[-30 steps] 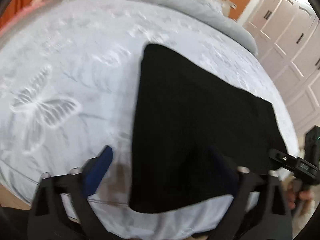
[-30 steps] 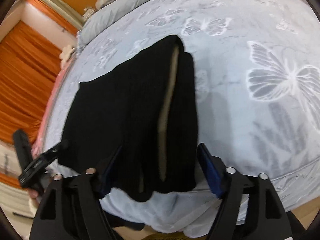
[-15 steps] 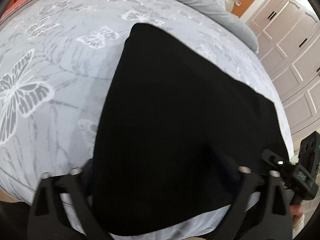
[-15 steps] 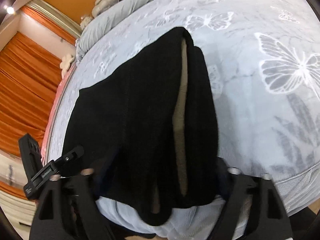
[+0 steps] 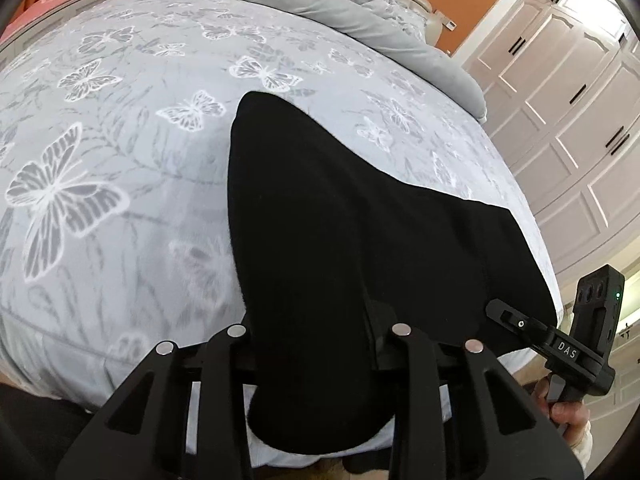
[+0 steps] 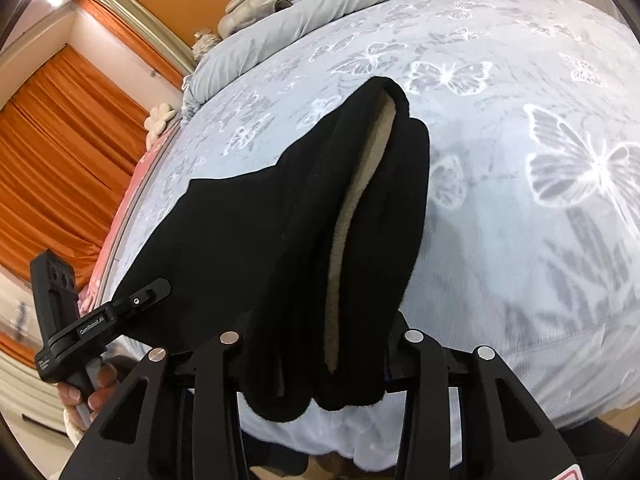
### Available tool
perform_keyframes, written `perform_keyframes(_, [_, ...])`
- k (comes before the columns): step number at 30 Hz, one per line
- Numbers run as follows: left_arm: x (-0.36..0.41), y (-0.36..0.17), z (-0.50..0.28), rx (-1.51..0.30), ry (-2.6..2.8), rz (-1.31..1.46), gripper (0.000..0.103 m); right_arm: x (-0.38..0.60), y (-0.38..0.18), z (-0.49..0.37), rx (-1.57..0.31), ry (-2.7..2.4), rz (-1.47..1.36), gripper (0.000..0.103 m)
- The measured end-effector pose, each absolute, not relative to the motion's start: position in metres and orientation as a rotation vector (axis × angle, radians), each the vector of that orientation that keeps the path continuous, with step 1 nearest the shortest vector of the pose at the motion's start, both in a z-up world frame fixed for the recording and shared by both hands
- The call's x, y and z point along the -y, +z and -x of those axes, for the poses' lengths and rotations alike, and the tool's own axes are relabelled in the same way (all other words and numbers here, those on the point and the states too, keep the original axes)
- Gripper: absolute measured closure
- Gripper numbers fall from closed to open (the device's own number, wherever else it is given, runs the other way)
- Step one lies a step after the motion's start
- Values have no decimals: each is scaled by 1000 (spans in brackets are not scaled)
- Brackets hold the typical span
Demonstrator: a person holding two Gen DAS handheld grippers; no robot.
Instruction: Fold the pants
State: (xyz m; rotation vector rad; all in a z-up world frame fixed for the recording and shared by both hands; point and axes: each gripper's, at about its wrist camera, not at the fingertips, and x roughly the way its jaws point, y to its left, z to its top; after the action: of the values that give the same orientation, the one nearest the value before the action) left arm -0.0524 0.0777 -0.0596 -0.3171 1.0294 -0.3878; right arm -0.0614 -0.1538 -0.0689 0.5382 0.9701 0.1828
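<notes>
Black pants (image 5: 360,240) with a tan fleece lining (image 6: 352,216) lie folded on the bed, their near edge hanging over the bed's front edge. My left gripper (image 5: 316,344) is shut on the near left corner of the pants. My right gripper (image 6: 316,352) is shut on the near right corner, where the lining shows. Each gripper appears in the other's view, the right one (image 5: 560,344) at the pants' right edge, the left one (image 6: 100,320) at their left edge.
The bed has a pale grey butterfly-print cover (image 5: 120,160) and a rolled grey duvet (image 5: 320,4) at its far end. White wardrobe doors (image 5: 580,120) stand to the right, orange curtains (image 6: 60,160) to the left.
Both grippers have moved forward onto the pants' near edge and closed on the fabric. The blue pads that showed a second ago are now covered by cloth.
</notes>
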Motion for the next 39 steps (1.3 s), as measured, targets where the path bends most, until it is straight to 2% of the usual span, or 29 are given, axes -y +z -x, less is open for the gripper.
perform_keyframes(3, [-81, -74, 51, -1062, -379, 310, 66, 159, -83, 61, -996, 178, -567, 61])
perform_keyframes(5, [-79, -81, 49, -1067, -359, 291, 59, 164, -88, 57, -1012, 180, -604, 48])
perform_keyframes(7, [-77, -83, 49, -1055, -337, 265, 47, 165, -91, 56, -1020, 178, -612, 45])
perform_keyframes(9, [-76, -85, 47, -1051, -278, 235, 22, 166, -95, 55, -1025, 178, -625, 42])
perform_keyframes(10, [-78, -87, 46, -1049, -255, 237, 19, 168, -97, 54, -1028, 182, -645, 42])
perform_keyframes(23, [-73, -95, 39, -1074, -253, 289, 19, 167, -104, 49, -1029, 173, -694, 39])
perform_keyframes(28, [-72, -95, 39, -1076, -262, 290, 22, 167, -104, 52, -1023, 170, -691, 39])
perform_keyframes(30, [-71, -94, 41, -1078, -305, 305, 43, 167, -103, 53, -1015, 169, -682, 50])
perform_keyframes(31, [-70, -92, 42, -1074, -311, 304, 46, 165, -102, 54, -1010, 175, -674, 54])
perform_keyframes(33, [-71, -86, 45, -1056, -315, 293, 65, 162, -96, 56, -991, 185, -658, 62])
perform_keyframes(36, [-70, -74, 50, -1046, -325, 283, 71, 157, -88, 58, -971, 179, -616, 64])
perform_keyframes(39, [-67, -59, 55, -1029, -328, 260, 72, 156, -81, 60, -959, 181, -613, 65])
